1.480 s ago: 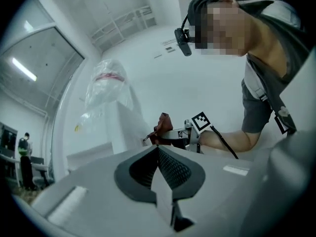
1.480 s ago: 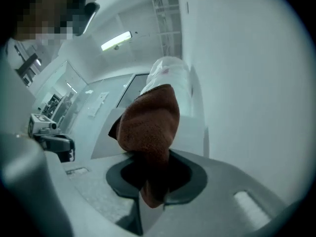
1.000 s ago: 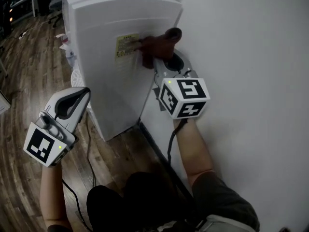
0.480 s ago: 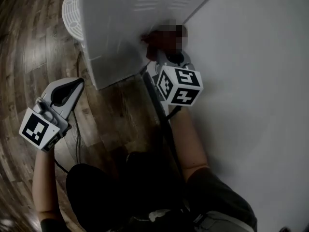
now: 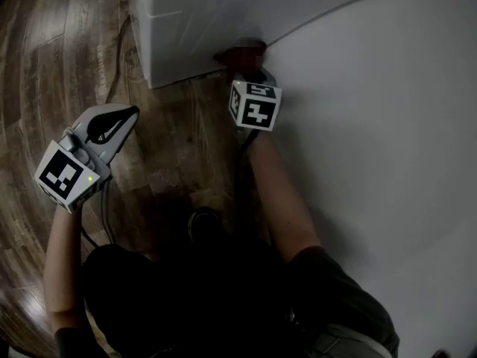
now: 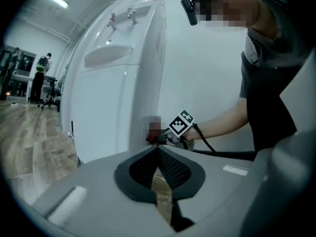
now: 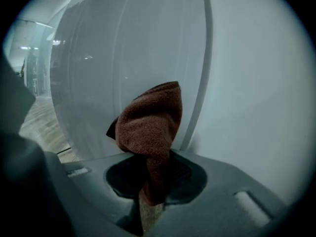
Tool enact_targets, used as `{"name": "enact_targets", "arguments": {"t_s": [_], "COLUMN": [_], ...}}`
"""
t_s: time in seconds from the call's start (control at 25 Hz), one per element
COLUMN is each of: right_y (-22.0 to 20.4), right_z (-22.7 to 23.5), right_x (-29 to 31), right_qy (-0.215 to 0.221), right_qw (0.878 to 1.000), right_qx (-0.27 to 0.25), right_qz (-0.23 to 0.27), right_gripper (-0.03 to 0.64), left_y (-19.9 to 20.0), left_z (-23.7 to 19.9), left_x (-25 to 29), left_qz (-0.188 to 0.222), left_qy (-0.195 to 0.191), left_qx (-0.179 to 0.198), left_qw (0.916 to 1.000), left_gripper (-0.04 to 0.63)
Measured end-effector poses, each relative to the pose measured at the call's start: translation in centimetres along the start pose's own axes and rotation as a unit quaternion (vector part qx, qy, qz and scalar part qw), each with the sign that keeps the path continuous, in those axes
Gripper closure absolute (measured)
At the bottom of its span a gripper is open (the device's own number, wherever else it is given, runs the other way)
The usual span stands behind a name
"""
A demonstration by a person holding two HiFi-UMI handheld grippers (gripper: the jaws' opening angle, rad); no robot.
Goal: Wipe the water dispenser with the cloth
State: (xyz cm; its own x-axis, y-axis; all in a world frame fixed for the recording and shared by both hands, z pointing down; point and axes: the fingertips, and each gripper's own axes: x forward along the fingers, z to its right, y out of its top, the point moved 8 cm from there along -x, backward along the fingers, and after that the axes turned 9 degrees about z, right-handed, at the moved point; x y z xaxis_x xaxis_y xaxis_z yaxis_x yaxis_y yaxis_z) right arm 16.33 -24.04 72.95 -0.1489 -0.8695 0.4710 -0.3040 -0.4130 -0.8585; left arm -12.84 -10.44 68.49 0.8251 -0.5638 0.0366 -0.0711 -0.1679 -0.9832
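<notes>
White water dispenser [image 5: 195,22] stands on wood floor [image 5: 67,66], back near the wall [image 5: 373,125]. Left tongs [image 6: 159,174] closed, empty, held well clear of it. Right tongs [image 7: 152,179] clamped on the brown cloth [image 7: 150,125], cloth against the dispenser's lower side panel.

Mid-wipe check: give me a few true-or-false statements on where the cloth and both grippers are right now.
The right gripper is shut on the cloth. True.
The cloth is up by the taps of the water dispenser. False: it is low on the side panel, near the base.
The left gripper holds a second cloth. False: its fingers are shut on nothing, away from the dispenser.
The dispenser stands beside the white wall. True.
</notes>
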Motion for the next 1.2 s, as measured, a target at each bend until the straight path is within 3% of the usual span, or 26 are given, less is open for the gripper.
{"name": "enact_targets", "arguments": {"t_s": [0.16,0.28,0.48,0.6,0.8,1.0,1.12,1.2], "right_y": [-2.9,-3.4,-1.9,1.4,9.2,16.6,21.4,24.7], "right_z": [-0.9,-1.0,0.8,1.0,0.6,-0.5,-1.0,-1.2], "right_x": [1.8,1.3,-4.7,-9.8,-16.9,-21.8,-24.9,-27.4], "right_qy": [0.026,0.034,0.048,0.070,0.099,0.115,0.127,0.138], "right_qw": [0.996,0.995,0.993,0.992,0.989,0.982,0.980,0.979], "right_qx": [0.062,0.073,0.085,0.086,0.105,0.146,0.147,0.145], "right_qz": [-0.052,-0.060,-0.069,-0.056,-0.040,-0.046,-0.043,-0.039], "right_gripper": [0.557,0.557,0.557,0.557,0.557,0.557,0.557,0.557], "left_y": [-2.1,-2.4,3.3,8.0,17.5,25.2,29.7,33.2], "left_z": [-0.3,-0.4,2.2,4.9,9.5,13.3,15.4,16.8], "left_x": [-0.3,-0.6,-0.9,-2.0,-3.9,-5.3,-5.7,-6.0], "left_qz": [0.002,0.006,0.023,0.024,0.016,0.011,-0.014,-0.011], "left_qy": [0.005,0.020,0.058,0.080,0.081,0.103,0.108,0.110], "left_qx": [-0.021,-0.025,-0.012,-0.001,0.025,0.000,0.008,-0.002], "left_qw": [0.9998,0.9995,0.9980,0.9965,0.9962,0.9946,0.9940,0.9938], "left_gripper": [0.580,0.578,0.578,0.578,0.578,0.578,0.578,0.578]}}
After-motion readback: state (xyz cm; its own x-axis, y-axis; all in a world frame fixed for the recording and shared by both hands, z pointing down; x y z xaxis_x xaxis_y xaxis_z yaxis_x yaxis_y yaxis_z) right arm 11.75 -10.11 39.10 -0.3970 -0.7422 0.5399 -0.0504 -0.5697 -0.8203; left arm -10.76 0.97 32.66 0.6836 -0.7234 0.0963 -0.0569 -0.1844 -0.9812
